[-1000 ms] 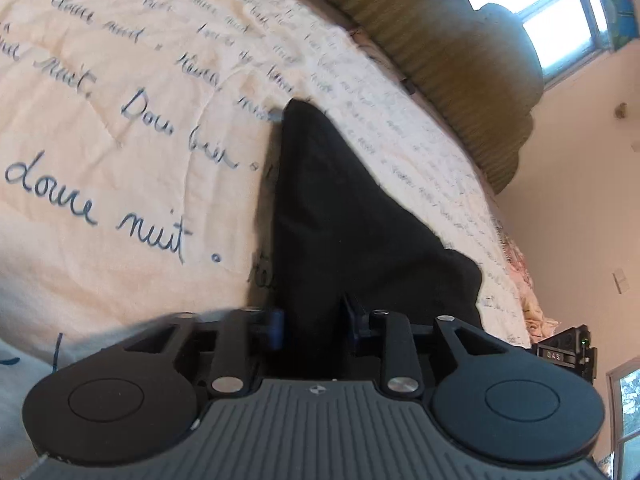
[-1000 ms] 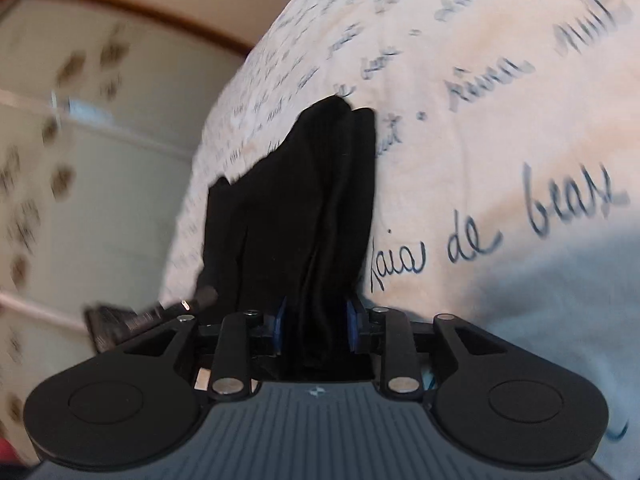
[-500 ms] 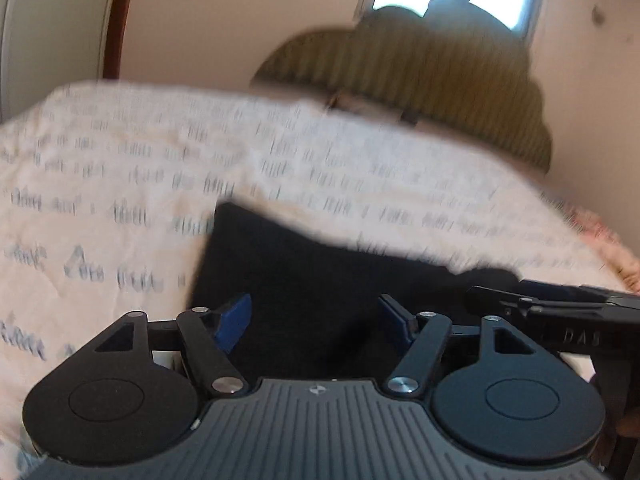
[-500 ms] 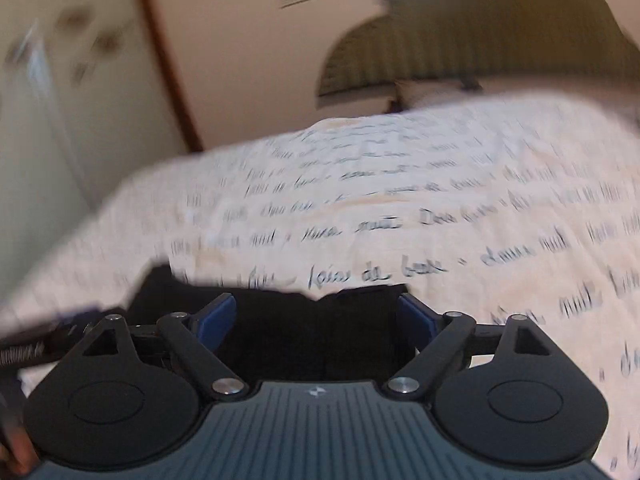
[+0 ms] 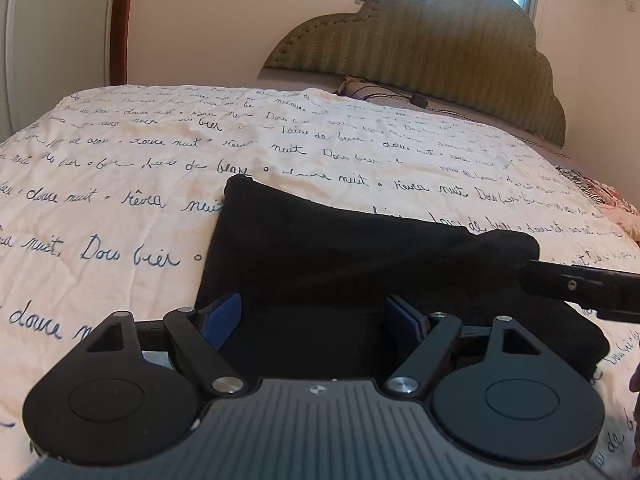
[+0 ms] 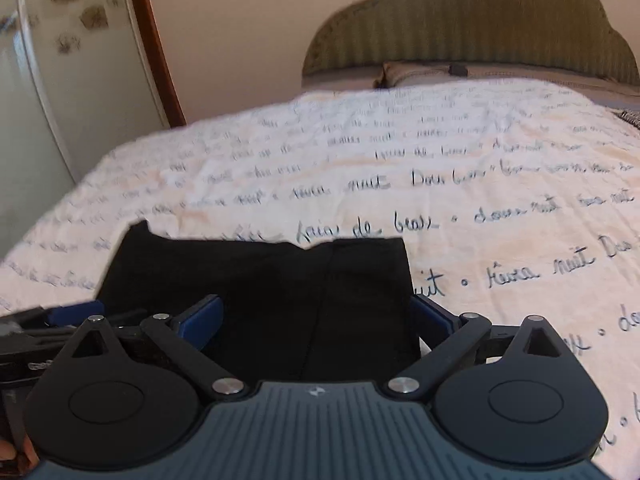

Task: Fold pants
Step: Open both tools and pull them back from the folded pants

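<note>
black pants [image 5: 360, 264] lie folded on the bed ahead of both spread, just-opened grippers, unpinched.

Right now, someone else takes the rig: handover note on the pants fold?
Left gripper: open, fingers just spread, nothing pinched; the pants lie below it.
Right gripper: open, fingers just spread wide, cloth under it, not gripped.
Pants: folded in a flat black stack on the bedspread, near the bed's foot end.
Done: fold laid down and released.
Left: check the uneven far edge; fold again or smooth if needed.
</note>
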`<state>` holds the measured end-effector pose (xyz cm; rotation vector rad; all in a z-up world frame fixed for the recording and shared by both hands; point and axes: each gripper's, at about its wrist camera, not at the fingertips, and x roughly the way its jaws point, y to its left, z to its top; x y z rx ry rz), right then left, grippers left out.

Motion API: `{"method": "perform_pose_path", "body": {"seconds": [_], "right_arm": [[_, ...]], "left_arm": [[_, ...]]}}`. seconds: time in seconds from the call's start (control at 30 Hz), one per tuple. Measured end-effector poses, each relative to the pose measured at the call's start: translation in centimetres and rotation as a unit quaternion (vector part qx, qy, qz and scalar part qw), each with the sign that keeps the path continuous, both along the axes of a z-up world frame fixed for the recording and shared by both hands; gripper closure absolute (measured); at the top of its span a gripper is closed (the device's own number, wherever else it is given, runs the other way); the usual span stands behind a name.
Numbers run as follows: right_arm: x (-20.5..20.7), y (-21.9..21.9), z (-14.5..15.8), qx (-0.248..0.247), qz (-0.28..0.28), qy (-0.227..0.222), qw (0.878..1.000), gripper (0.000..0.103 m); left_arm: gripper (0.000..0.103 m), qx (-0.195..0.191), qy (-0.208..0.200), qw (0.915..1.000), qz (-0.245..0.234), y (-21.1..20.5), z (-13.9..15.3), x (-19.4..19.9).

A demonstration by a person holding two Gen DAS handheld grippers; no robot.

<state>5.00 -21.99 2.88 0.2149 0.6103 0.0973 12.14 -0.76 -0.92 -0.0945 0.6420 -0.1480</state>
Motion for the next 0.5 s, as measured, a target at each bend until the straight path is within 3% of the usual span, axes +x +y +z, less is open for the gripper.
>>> {"method": "perform_pose_path", "body": {"seconds": [0.1, 0.17, 0.23, 0.3, 0.43, 0.5], "right_arm": [[-0.7, 0.8, -0.8, -0.015, 0.013, 0.013, 1.000, 0.003], [0.0, 0.9, -3.0, -0.012, 0.013, 0.051, 0.999, 0.001], [-0.3, 0.6, -3.8, -0.003, 0.010, 0.034, 0.999, 0.000], [-0.2, 0.3, -3.0, 0.000, 0.002, 0.050, 0.999, 0.000], [-2.1, 0.2, -1.0, 0.005, -0.012, 0.033, 0.999, 0.000], [-3.6, 0.8, -0.7, -0.005, -0.010, 0.035, 0.999, 0.000]], "left_arm": [[0.019, 0.013, -0.003, 0.9999, -0.006, -0.3, -0.1, -0.5], [0.019, 0.015, -0.003, 0.9998, -0.007, -0.4, -0.3, -0.4], [0.019, 0.019, -0.003, 0.9998, -0.009, -0.4, -0.2, -0.5], [0.019, 0.016, -0.001, 0.9999, -0.004, -0.2, 0.4, -1.0], [0.015, 0.006, 0.013, 0.9996, 0.025, 0.8, 1.3, -3.2], [0.013, -0.023, 0.031, 0.9980, 0.049, 1.7, 1.1, -5.2]]}}
